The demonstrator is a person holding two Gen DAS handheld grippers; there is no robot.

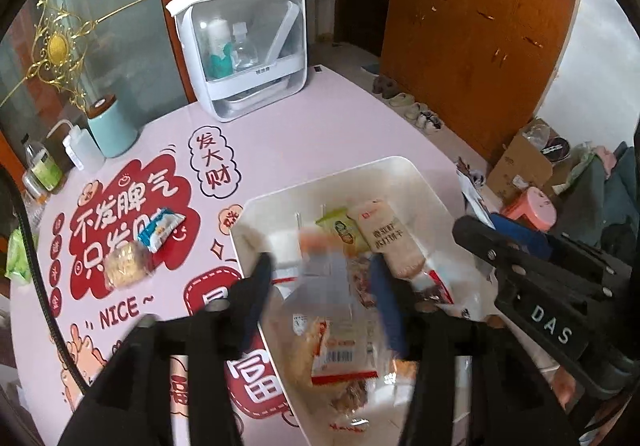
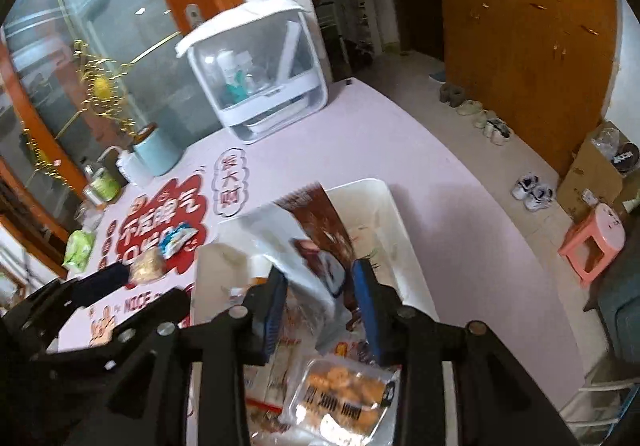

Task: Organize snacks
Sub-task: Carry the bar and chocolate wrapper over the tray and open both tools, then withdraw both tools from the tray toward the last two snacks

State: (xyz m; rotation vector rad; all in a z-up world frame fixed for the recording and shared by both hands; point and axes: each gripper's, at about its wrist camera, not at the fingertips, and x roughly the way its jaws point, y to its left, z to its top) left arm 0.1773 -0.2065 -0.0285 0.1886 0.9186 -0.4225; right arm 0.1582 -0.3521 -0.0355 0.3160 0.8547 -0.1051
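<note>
Left gripper [image 1: 320,274]: we see its jaws standing apart above the white bin [image 1: 404,166]; a clear snack packet [image 1: 332,310] shows blurred between the fingers, and the pads do not seem to press on it.
Right gripper [image 2: 320,282]: its jaws are at a narrower gap, with a large white and brown bag [image 2: 316,234] between the blue pads; we cannot tell whether the pads press on it. In the left view this gripper [image 1: 532,270] shows at the right, beside the bin.
Bin: it sits on the pink table mat [image 1: 348,118], near the edge on our side, and already holds several snacks.
Inside the bin: we make out a tan biscuit pack [image 1: 384,238] lying against a small green packet [image 1: 340,226], and red-and-white wrappers under them. From the right view a clear tray of golden pieces [image 2: 344,390] lies at the near end.
Still on the mat: a round pale cookie in clear wrap [image 1: 128,262] touches a small blue and white packet [image 1: 160,230], both left of the bin on the red print. A green packet [image 2: 80,246] lies further left, near the table edge.
Back of the table: a white box with a clear window [image 1: 248,46] stands upright, well apart from the bin; a pale blue canister [image 1: 112,126] and a squeeze bottle [image 1: 78,146] stand at the far left.
</note>
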